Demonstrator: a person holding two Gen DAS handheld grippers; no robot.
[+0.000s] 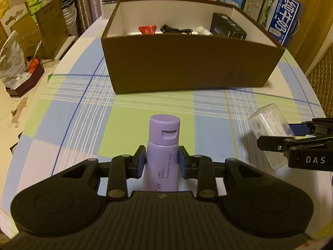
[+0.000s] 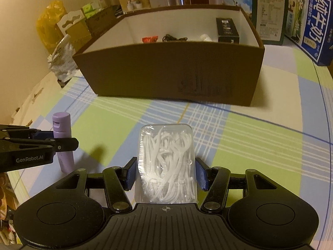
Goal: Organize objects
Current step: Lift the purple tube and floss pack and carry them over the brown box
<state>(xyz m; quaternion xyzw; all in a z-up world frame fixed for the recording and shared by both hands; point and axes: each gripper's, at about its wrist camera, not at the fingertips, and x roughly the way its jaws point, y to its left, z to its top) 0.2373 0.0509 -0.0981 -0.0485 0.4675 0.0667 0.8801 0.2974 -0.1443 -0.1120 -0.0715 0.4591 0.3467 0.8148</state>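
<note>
Checkered surface (image 1: 158,106): left hand-held gripper (image 1: 162,161) grasps purple tube (image 1: 163,145), right hand-held gripper (image 2: 165,176) grasps floss-pick case (image 2: 166,162); next, likely carry both over brown box (image 1: 187,64) rim.

1. A worktop (image 1: 133,112) covered with a green, blue and white checked cloth fills the near scene.
2. A blue milk carton (image 2: 314,31) with white characters stands far right.
3. A dark green carton (image 2: 270,10) stands just left of it.
4. Cardboard boxes (image 1: 47,27) are stacked at far left.
5. A yellow plastic bag (image 2: 49,24) sits far left.
6. A crumpled silver foil bag (image 1: 10,62) lies at the left edge.
</note>
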